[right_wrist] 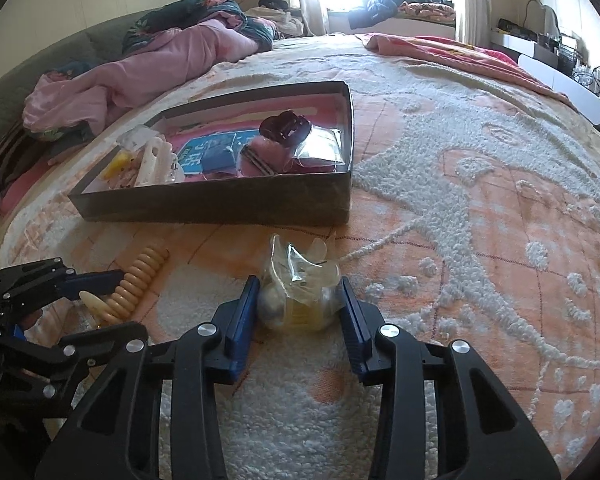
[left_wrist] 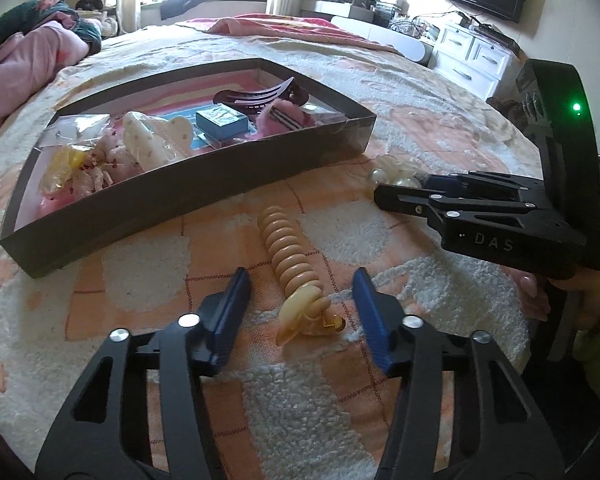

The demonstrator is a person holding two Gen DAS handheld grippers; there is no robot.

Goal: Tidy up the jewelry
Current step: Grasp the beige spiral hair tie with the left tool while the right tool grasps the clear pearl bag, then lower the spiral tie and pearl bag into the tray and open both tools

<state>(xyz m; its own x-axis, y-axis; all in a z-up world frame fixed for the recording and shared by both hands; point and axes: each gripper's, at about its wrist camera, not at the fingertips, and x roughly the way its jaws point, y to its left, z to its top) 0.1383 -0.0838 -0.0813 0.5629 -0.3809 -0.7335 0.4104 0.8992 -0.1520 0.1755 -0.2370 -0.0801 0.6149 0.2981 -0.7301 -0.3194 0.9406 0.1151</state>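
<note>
A beige ribbed hair clip (left_wrist: pixel 288 256) lies on the bedspread, in front of the grey box (left_wrist: pixel 204 184). My left gripper (left_wrist: pixel 301 280) straddles the clip's near end, open, with its blue pads (left_wrist: pixel 228 312) clear of it on both sides. In the right wrist view my right gripper (right_wrist: pixel 299 280) is shut on a clear bag of pearl jewellery (right_wrist: pixel 300 288), its pads against the bag's sides. From the left wrist view that gripper (left_wrist: pixel 380 194) hides most of the bag (left_wrist: pixel 392 170). The left gripper (right_wrist: pixel 116 304) and the clip (right_wrist: pixel 140 276) show at the left edge.
The grey box (right_wrist: pixel 220 204) holds several hair clips, a small blue box (left_wrist: pixel 222 120), a pink fluffy clip and a dark claw clip (right_wrist: pixel 286 128). Pink bedding (right_wrist: pixel 148 68) is heaped behind the box. A hand (left_wrist: pixel 540 292) grips the right gripper's handle. White drawers stand far right.
</note>
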